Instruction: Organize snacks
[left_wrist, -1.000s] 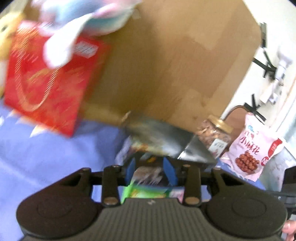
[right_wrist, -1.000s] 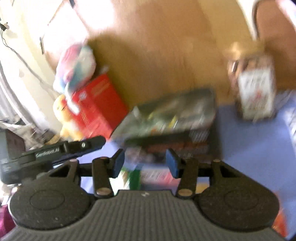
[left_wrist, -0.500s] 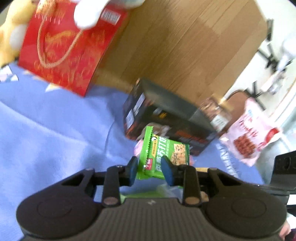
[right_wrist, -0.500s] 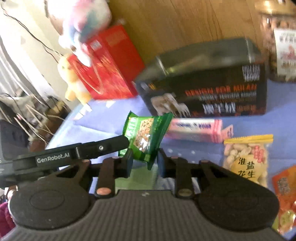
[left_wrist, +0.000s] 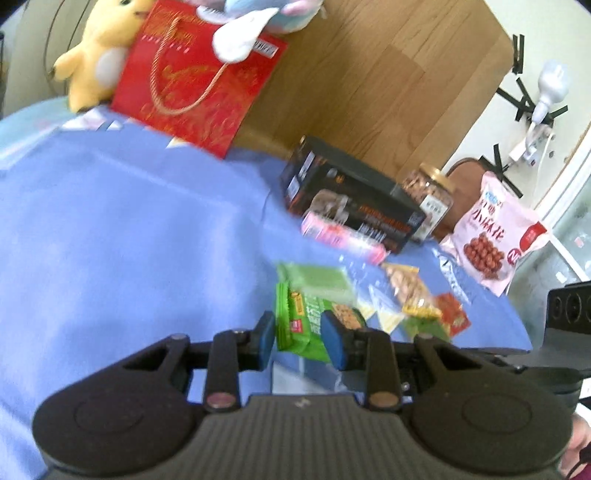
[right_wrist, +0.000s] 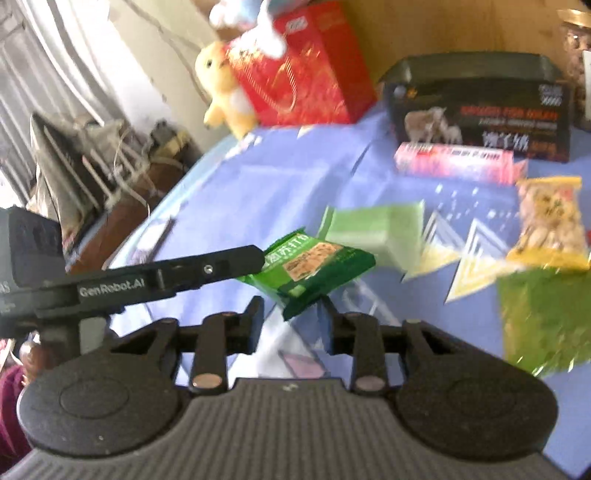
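Right now the green cracker packet (left_wrist: 310, 325) is hanging between the blue pads of the left hand-held gripper (left_wrist: 301, 334), which is pinching it at one short end. In the right wrist view the same packet (right_wrist: 314, 264) is sticking out from the tip of the left tool, its long axis running across the view and its free end pointing toward the pale green packet (right_wrist: 376, 230). The right hand-held gripper (right_wrist: 291, 321) is sitting just beneath and beside that free end with its fingers spread wide and nothing between them, so the packet is belonging to the left hand alone; the right is the nearer free hand if a handover is wanted.

Beyond the cracker packet, the pale green packet (left_wrist: 321, 282) is lying flat on the blue cloth (left_wrist: 129, 229), and past it the pink bar (left_wrist: 341, 236) is resting against the front of the black box (left_wrist: 351, 199). To the right of the cracker packet the other snacks are crowding together: the yellow peanut bag (left_wrist: 410, 291) and the red sachet (left_wrist: 452, 314). Farther right of the black box the nut jar (left_wrist: 428, 195) and the pink-white bag (left_wrist: 493, 236) are standing near the bed's corner.

To the left of the cracker packet the cloth is lying bare as far as the red gift bag (left_wrist: 199, 85); that looks like the roomiest side for setting it down, while the right side is ending quickly at the edge.
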